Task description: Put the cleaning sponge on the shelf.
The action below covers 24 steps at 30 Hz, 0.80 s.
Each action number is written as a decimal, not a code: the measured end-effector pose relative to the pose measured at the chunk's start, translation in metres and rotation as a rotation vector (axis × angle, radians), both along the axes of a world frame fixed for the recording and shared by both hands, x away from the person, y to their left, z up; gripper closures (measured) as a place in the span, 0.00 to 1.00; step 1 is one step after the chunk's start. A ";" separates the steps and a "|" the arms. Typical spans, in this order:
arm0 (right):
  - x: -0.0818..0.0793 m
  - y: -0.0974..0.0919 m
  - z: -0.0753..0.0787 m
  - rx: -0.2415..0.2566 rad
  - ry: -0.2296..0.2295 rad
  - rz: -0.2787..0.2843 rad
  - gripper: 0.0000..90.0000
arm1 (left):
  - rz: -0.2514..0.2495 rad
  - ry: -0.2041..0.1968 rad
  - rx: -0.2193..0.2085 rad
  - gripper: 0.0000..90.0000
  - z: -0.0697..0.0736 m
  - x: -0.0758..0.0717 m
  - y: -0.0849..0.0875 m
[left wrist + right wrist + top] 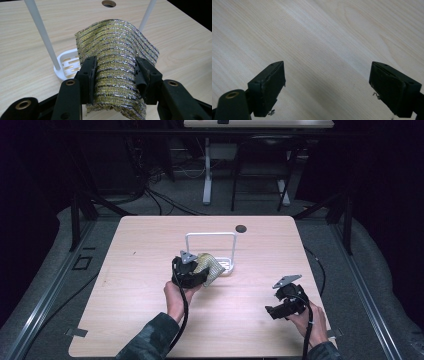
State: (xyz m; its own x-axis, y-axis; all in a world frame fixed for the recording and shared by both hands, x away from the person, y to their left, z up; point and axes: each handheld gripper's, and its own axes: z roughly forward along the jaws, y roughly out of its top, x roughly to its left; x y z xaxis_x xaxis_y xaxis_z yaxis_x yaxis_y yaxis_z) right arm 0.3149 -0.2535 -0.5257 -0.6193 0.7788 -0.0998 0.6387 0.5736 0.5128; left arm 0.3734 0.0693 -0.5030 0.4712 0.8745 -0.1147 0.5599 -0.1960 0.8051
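A gold and silver woven cloth [116, 62] is pinched between the jaws of my left gripper [115, 75], which is shut on it. In the high view the cloth [209, 265] hangs in front of a white wire rack [210, 236] with a slotted white base [226, 266], and the left gripper [196, 271] sits just left of it. The rack's base [66, 64] and its two posts stand behind the cloth in the left gripper view. My right gripper [271, 311] hovers over bare table at the front right, and its jaws stand wide open with nothing between them [327, 85].
The light wooden table [140, 285] has a round cable hole [241, 228] near its far edge. Beyond the table are dark floor, cables and the legs of another desk [207, 175]. Black metal frame rails run along both sides.
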 end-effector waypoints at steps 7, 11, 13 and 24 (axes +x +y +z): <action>-0.001 0.001 0.000 -0.001 -0.001 0.006 0.14 | 0.038 -0.028 0.009 0.60 -0.003 0.006 -0.010; -0.001 0.001 0.000 -0.001 -0.003 0.006 0.14 | 0.059 -0.034 0.012 0.60 -0.004 0.008 -0.013; -0.001 0.001 0.000 -0.001 -0.006 0.007 0.14 | 0.073 -0.032 0.011 0.60 -0.007 0.010 -0.014; -0.001 0.002 0.000 -0.002 -0.003 0.006 0.14 | 0.133 -0.037 0.022 0.59 -0.017 0.018 -0.023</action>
